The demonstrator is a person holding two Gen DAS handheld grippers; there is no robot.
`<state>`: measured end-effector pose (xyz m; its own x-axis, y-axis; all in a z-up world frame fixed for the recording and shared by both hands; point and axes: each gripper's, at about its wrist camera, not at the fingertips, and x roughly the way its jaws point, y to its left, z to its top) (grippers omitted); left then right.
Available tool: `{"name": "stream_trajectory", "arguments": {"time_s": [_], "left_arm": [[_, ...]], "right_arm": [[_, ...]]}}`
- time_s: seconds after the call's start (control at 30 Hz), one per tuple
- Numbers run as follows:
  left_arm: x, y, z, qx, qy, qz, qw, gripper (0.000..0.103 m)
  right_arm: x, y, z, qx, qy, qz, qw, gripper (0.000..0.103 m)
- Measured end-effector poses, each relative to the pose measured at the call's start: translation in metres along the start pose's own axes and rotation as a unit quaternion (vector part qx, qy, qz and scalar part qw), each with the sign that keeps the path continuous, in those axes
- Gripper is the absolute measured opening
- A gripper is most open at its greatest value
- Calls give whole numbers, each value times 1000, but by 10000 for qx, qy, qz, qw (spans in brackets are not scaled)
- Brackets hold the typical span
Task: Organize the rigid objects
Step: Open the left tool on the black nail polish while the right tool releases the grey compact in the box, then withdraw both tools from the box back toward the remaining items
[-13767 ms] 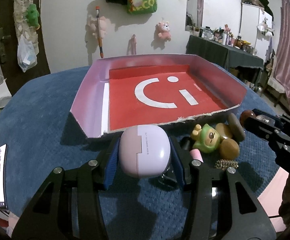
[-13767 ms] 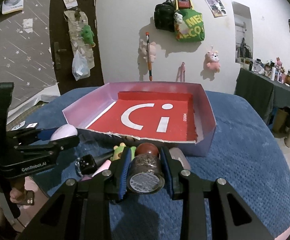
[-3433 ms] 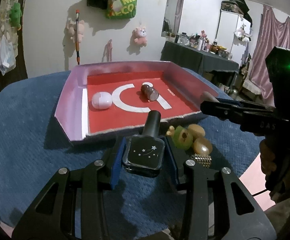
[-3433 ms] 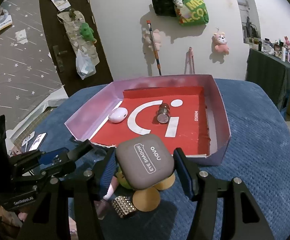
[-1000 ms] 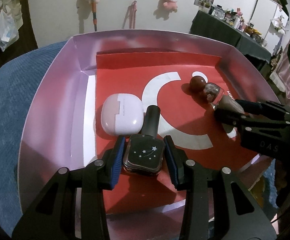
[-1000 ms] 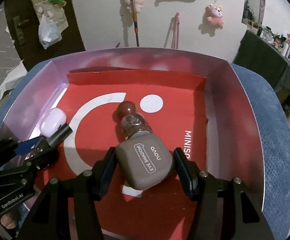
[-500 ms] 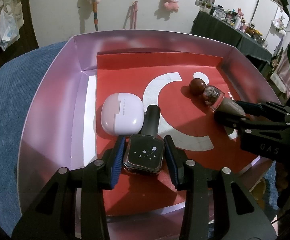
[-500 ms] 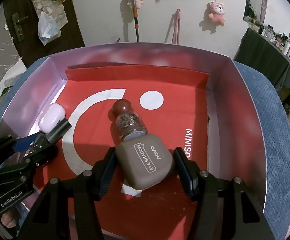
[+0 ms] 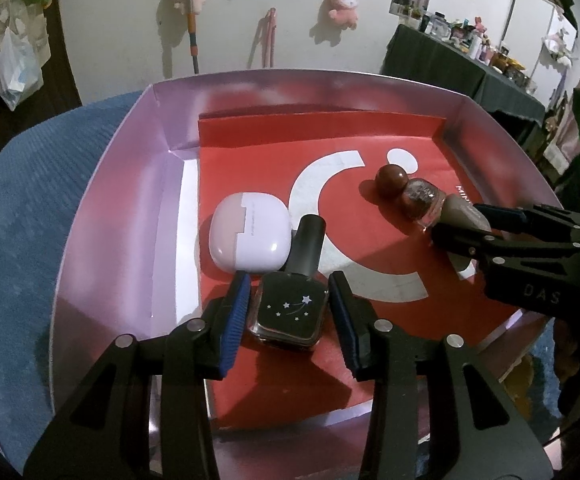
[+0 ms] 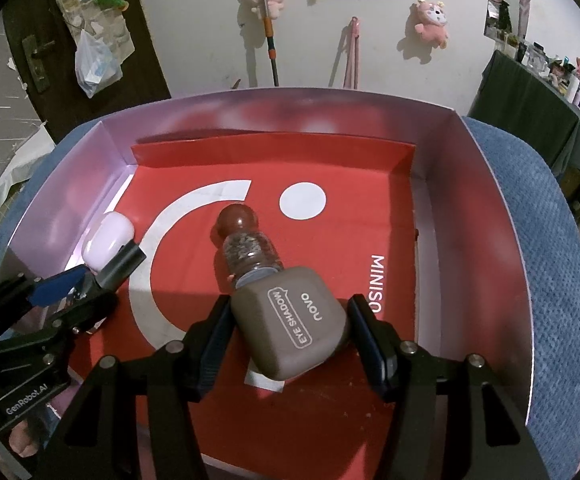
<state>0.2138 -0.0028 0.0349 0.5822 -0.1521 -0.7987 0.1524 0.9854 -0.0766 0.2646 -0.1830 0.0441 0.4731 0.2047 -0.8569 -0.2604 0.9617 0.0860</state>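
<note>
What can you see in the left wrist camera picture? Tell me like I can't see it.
The left tongs are opening around a dark nail polish bottle with little stars, lying in a pink box with a red floor. A pale purple earbud case lies just beyond it. On the right, the right tongs hold a grey eye shadow case next to a brown-capped bottle.

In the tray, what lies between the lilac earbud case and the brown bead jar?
In the left wrist view, the black nail polish bottle's cap, beside the lilac earbud case; then bare red tray floor up to the brown bead jar.
</note>
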Motion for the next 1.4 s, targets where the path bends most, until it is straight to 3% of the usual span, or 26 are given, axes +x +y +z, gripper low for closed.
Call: {"name": "stream_trajectory", "arguments": {"time_s": [0.17, 0.37, 0.5, 0.63, 0.7, 0.77, 0.93, 1.0, 1.1, 1.3, 1.4], "left_arm": [[-8, 4, 1, -84, -124, 40, 9999, 54], [-16, 4, 2, -66, -259, 17, 9996, 58], [-22, 0, 0, -9, -334, 31, 9994, 64], [-31, -4, -3, 27, -425, 98, 9990, 66], [-36, -6, -4, 48, -473, 139, 9988, 69], [-42, -6, -6, 61, -547, 229, 9982, 79], [-54, -2, -10, 21, -675, 312, 9972, 79], [-57, -1, -12, 2, -702, 334, 9970, 80], [-64, 0, -15, -23, -779, 375, 9963, 93], [-79, 0, -20, -33, -960, 365, 9947, 94], [-86, -1, -23, -31, -1049, 405, 9937, 100]], "right_arm": [[-1, 0, -3, -2, -14, 23, 10000, 61], [-6, 0, -7, 6, -61, 37, 10000, 62], [-13, 4, -12, -59, -152, 61, 9998, 70], [-20, 6, -15, -114, -234, 48, 9996, 71], [-25, 7, -17, -100, -287, 103, 9995, 71], [-30, 8, -18, -121, -345, 130, 9992, 73], [-44, 13, -24, -222, -537, 142, 9982, 76], [-51, 15, -26, -255, -641, 183, 9974, 80], [-63, 18, -31, -324, -836, 218, 9957, 88], [-87, 22, -43, -377, -1180, 313, 9918, 99], [-96, 20, -47, -343, -1311, 397, 9900, 103]]}}
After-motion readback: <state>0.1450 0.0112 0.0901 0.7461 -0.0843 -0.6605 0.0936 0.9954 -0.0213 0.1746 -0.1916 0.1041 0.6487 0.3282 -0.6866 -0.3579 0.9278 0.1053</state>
